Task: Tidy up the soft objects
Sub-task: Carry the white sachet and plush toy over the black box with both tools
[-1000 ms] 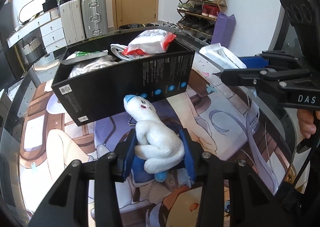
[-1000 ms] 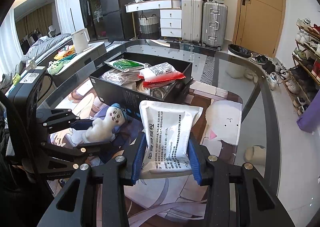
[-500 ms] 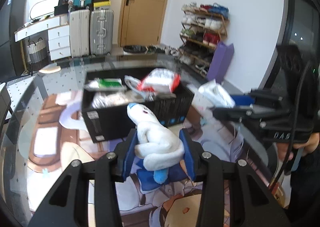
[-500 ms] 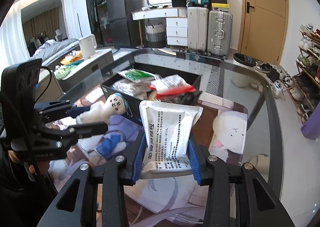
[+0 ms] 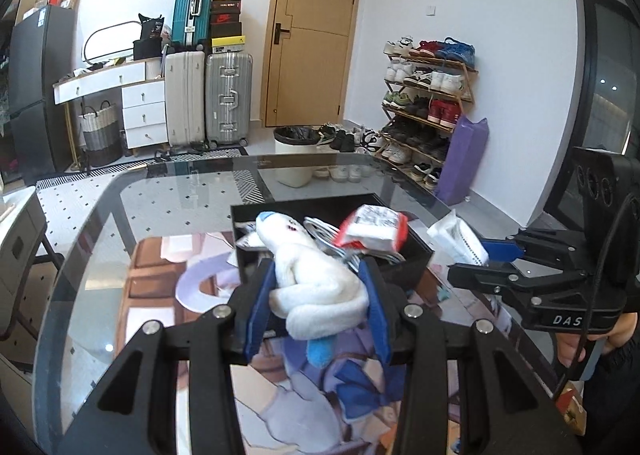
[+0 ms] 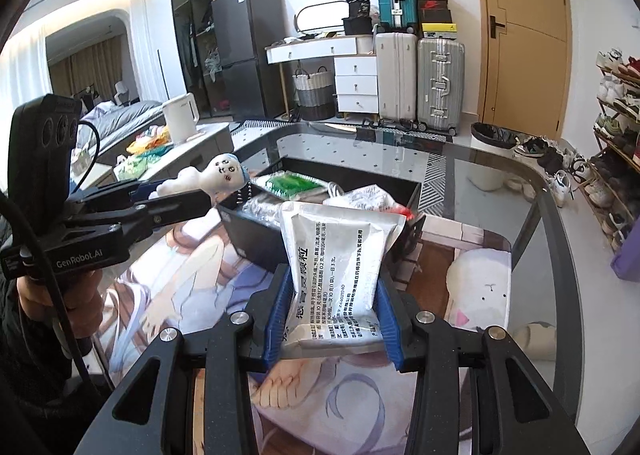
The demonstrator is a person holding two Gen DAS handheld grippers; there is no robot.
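The left gripper (image 5: 318,297) is clenched on a white plush toy (image 5: 310,279), its blue pads pressed into the toy's body on both sides; the toy's head, with a blue cap and a small face, projects forward past the fingertips, and a blue foot hangs below the pads. In the right wrist view the same toy (image 6: 218,175) is carried clear of the table, just beside the near left corner of the black box (image 6: 256,233). The right gripper (image 6: 334,309) is clamped on a silver packet (image 6: 340,255) printed with dark text; the packet stands upright between the pads and its upper part rises well above them. In the left wrist view this packet (image 5: 458,237) appears at the right, off the table surface and just beside the box's right end. The black box (image 5: 404,267) sits open on the glass table (image 5: 168,199), over a printed mat (image 5: 160,295). The box holds a red and white packet (image 5: 374,229), a green packet (image 6: 292,183), a white cable (image 5: 320,226) and clear bags. A person's hand (image 6: 60,299) grips the left gripper's handle at the lower left of the right wrist view.
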